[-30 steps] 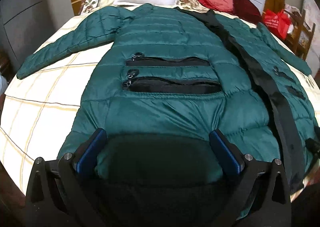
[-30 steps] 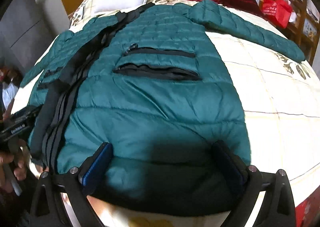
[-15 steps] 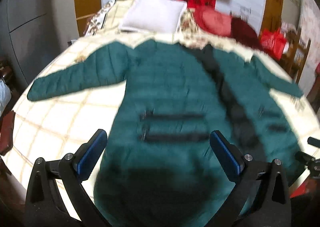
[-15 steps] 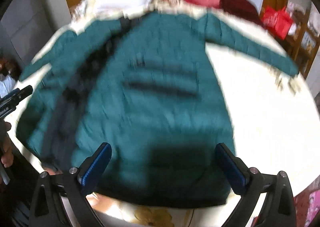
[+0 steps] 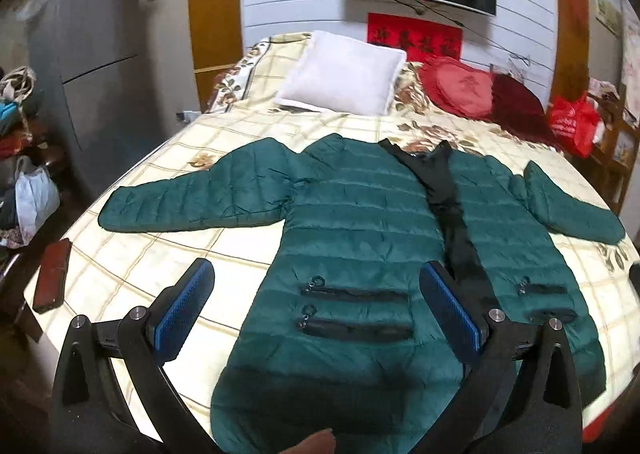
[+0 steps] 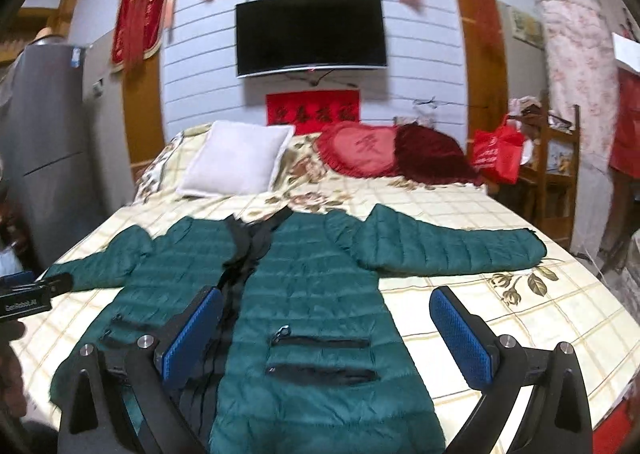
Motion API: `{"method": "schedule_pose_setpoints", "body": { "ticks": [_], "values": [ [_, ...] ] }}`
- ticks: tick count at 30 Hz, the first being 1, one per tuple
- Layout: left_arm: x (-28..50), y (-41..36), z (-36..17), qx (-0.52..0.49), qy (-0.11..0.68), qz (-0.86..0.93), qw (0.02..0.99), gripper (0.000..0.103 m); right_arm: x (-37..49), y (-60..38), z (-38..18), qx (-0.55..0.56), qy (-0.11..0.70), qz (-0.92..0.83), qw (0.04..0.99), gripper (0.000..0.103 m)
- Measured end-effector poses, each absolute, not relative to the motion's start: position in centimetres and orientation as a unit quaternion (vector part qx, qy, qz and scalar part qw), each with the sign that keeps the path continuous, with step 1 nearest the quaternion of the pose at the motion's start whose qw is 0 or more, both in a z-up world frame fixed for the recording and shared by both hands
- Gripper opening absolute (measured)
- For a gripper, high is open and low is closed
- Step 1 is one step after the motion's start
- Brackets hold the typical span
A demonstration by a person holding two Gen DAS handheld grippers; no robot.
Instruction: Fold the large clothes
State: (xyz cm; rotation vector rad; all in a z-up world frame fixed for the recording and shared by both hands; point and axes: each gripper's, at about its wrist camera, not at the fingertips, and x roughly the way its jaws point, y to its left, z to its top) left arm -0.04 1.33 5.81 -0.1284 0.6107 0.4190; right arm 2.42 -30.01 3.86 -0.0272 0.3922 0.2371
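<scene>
Between the blue pads: nothing but air; both pairs of tongs are spread wide and grasp nothing.
Left tongs (image 5: pixel 316 318): released, held above the near hem of the jacket, the left pad over bare bedsheet and the right pad over the quilting beside the black front strip.
Right tongs (image 6: pixel 326 334): released, likewise above the near hem, the left pad over the black strip and the right pad over bare bedsheet.
Jacket (image 5: pixel 352 222): a long dark green quilted coat, just ahead of and below both tongs, lying flat on the bed with its front up and collar toward the far side.
Sleeves: both spread outward, one beyond the left tongs to the left (image 5: pixel 192 202), the other beyond the right tongs to the right (image 6: pixel 448 250).
Pockets (image 5: pixel 356 310): two black zipped openings on each front panel, directly ahead between the pads.
Black strip (image 5: pixel 456 222): runs from collar to hem down the middle of the coat.
Bed (image 5: pixel 132 258): cream checked sheet with flower prints, under everything.
Farther ahead: a white pillow (image 5: pixel 344 74) and a red heart-shaped cushion (image 5: pixel 460 90) at the headboard end.
Wall beyond: a dark television (image 6: pixel 310 38).
Left edge of the bed: a dark red flat case (image 5: pixel 52 274).
</scene>
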Motion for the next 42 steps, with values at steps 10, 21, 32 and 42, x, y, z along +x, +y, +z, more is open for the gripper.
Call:
{"method": "schedule_pose_setpoints", "body": {
  "ticks": [10,21,32,42],
  "values": [
    [0.7,1.0,0.1,-0.034,0.328,0.193,0.924,0.103,3.8,-28.4,1.9,-0.042,0.236,0.091,0.966,0.103],
    [0.5,-1.2,-0.1,0.006,0.318,0.157,0.935,0.103,3.9,-26.6,0.8,-0.071,0.245,0.089,0.963,0.103],
    [0.4,-1.7,-0.9,0.002,0.329,0.142,0.933,0.103,3.8,-26.2,1.0,-0.078,0.243,0.084,0.963,0.103],
    [0.7,-1.6,-0.4,-0.079,0.353,0.117,0.925,0.103,3.8,-26.0,1.3,-0.077,0.241,0.076,0.965,0.103]
  ]
}}
